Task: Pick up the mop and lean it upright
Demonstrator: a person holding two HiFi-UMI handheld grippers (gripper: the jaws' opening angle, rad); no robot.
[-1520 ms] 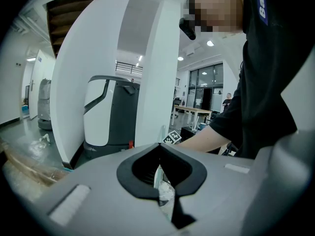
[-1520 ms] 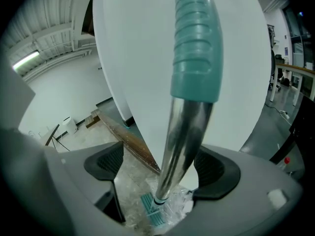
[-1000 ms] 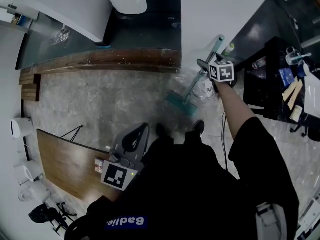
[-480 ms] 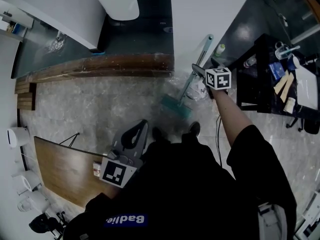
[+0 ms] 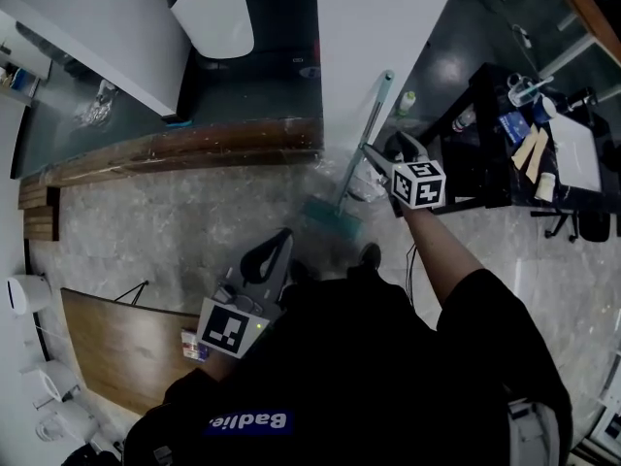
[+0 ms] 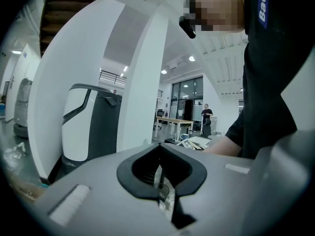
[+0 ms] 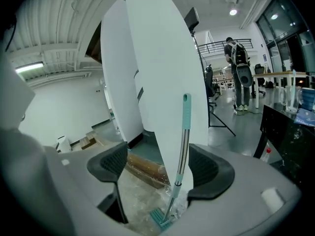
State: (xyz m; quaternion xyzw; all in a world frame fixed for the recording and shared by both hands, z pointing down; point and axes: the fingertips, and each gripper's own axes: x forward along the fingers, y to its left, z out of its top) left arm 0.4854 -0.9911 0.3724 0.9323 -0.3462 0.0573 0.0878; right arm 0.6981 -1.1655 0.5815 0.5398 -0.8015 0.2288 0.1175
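Nearest, well back from the white pillar [image 7: 162,58]: left gripper [image 6: 158,156], jaws pressed together on nothing. Further out, close before the pillar: right gripper [image 7: 160,167], jaws spread, just now closing a little, nothing pinched. Straight ahead between those jaws, leaning on the pillar: mop [image 7: 182,149], long axis near upright, head on the floor [image 5: 194,192] at the pillar's foot. Right hand far nearer, likely only to back straight off.

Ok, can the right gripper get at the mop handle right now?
Probably yes. The mop handle leans on the white pillar, in line with the gap of the right gripper; its fingers stand apart, having just closed a little, and press on nothing. Nothing blocks the way.
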